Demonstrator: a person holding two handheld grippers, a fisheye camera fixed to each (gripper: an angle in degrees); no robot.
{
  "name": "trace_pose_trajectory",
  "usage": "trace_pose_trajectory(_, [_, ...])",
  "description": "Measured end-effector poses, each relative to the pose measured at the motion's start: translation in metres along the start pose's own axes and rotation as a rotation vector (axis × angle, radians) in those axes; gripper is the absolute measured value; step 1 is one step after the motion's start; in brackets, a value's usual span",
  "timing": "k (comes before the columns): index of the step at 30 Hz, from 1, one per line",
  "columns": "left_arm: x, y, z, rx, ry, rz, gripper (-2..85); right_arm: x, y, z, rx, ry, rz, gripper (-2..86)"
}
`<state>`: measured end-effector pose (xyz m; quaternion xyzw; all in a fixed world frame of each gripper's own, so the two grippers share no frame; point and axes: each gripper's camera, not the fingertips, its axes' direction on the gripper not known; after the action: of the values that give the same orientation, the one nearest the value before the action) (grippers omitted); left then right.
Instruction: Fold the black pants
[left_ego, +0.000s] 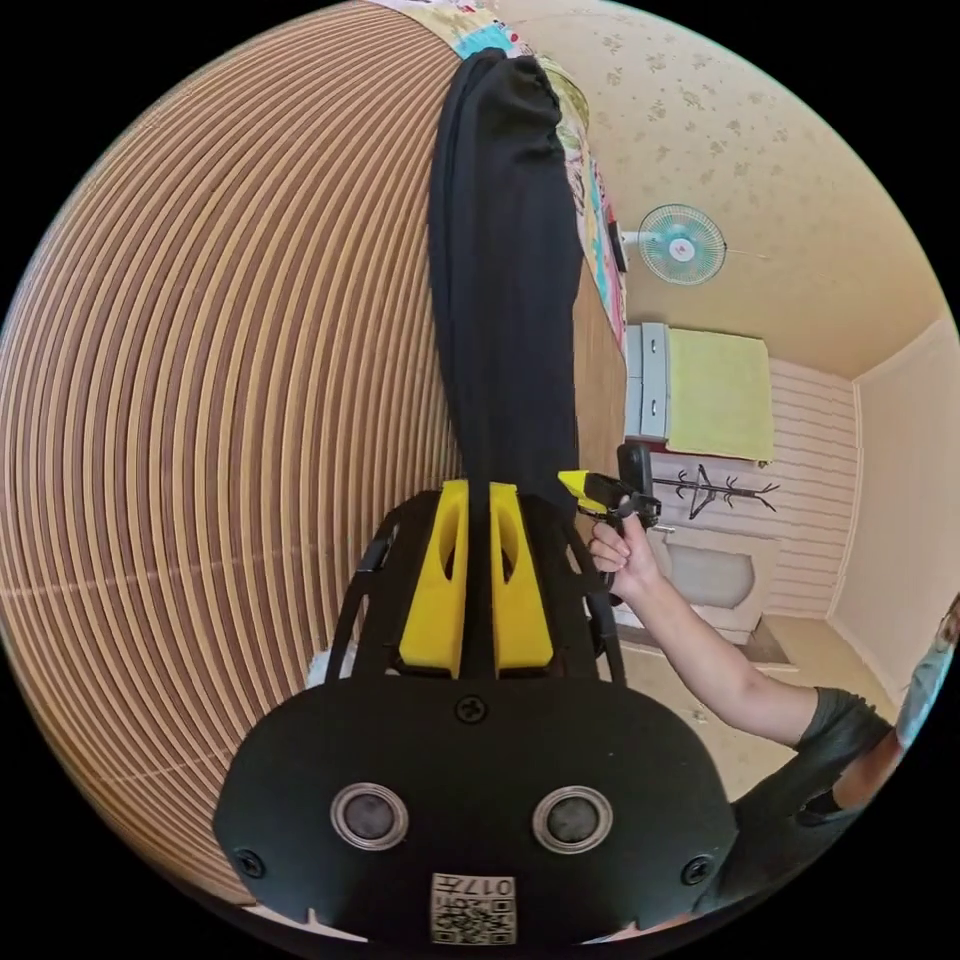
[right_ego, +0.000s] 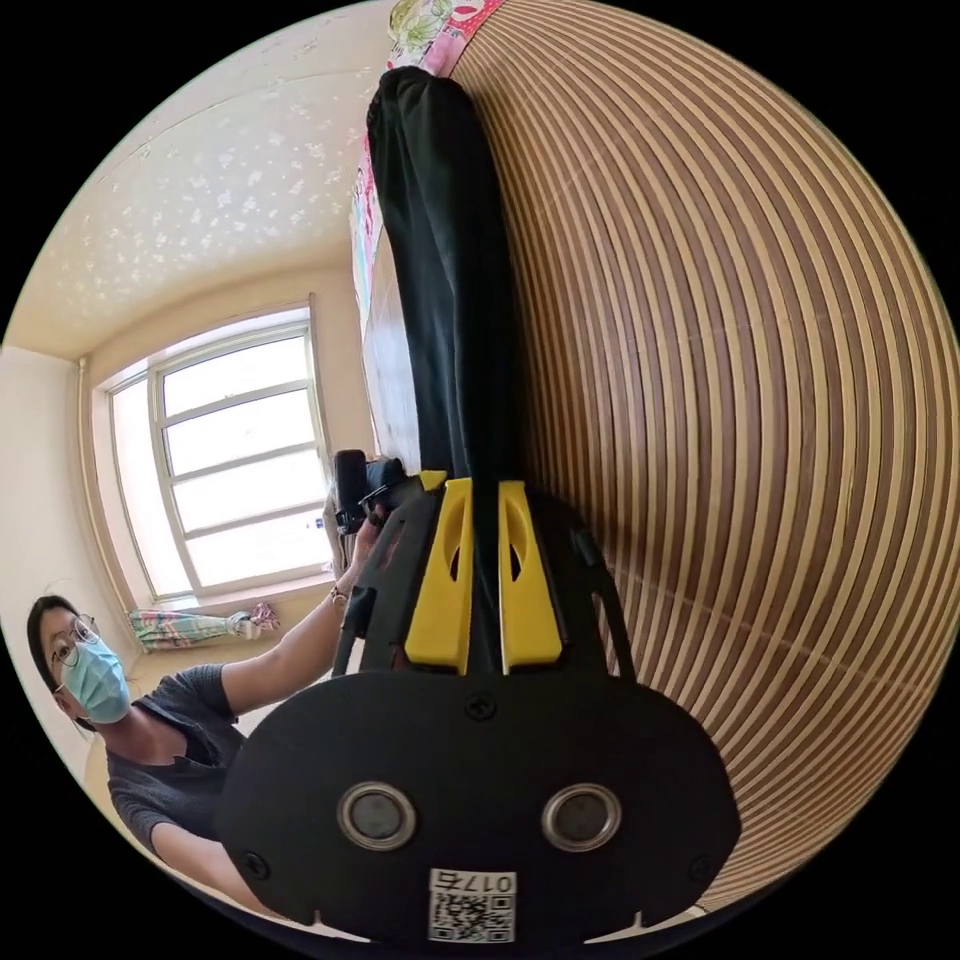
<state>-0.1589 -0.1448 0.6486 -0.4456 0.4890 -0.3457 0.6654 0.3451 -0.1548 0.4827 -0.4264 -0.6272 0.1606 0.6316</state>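
The black pants (left_ego: 505, 290) hang stretched out above a striped bamboo mat (left_ego: 220, 400). In the left gripper view, my left gripper (left_ego: 478, 488) is shut on one edge of the pants, the black cloth running between its yellow jaws. My right gripper (left_ego: 590, 490) appears just beside it, held by a hand and clamped on the same cloth end. In the right gripper view, the right gripper (right_ego: 485, 485) is shut on the pants (right_ego: 440, 260), which stretch away to their far end. The left gripper (right_ego: 415, 485) sits close beside it, partly hidden.
The bamboo mat (right_ego: 750, 400) spreads wide under the pants, with patterned bedding (left_ego: 590, 180) along its far edge. A wall fan (left_ego: 682, 243), a cabinet (left_ego: 700, 395) and a coat rack (left_ego: 715, 490) stand behind. A window (right_ego: 235, 470) and a masked person (right_ego: 110, 690) are at one side.
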Motion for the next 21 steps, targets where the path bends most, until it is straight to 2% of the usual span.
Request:
trace_pose_trajectory(5, [0.044,0.078,-0.037,0.057,0.186,0.163,3.8,-0.04,0.059,-0.027,0.011,-0.214,-0.131,3.0])
trace_pose_trajectory(9, [0.094,0.15,-0.065,0.072,0.29,0.298,3.7,-0.086,0.141,-0.051,0.047,-0.389,-0.218,2.6])
trace_pose_trajectory(14, [0.185,0.264,-0.093,0.042,0.341,0.478,3.6,-0.16,0.243,-0.076,0.075,-0.414,-0.336,2.5])
trace_pose_trajectory(21, [0.304,0.352,-0.126,0.053,0.367,0.751,3.2,-0.293,0.335,-0.119,0.107,-0.357,-0.607,2.1])
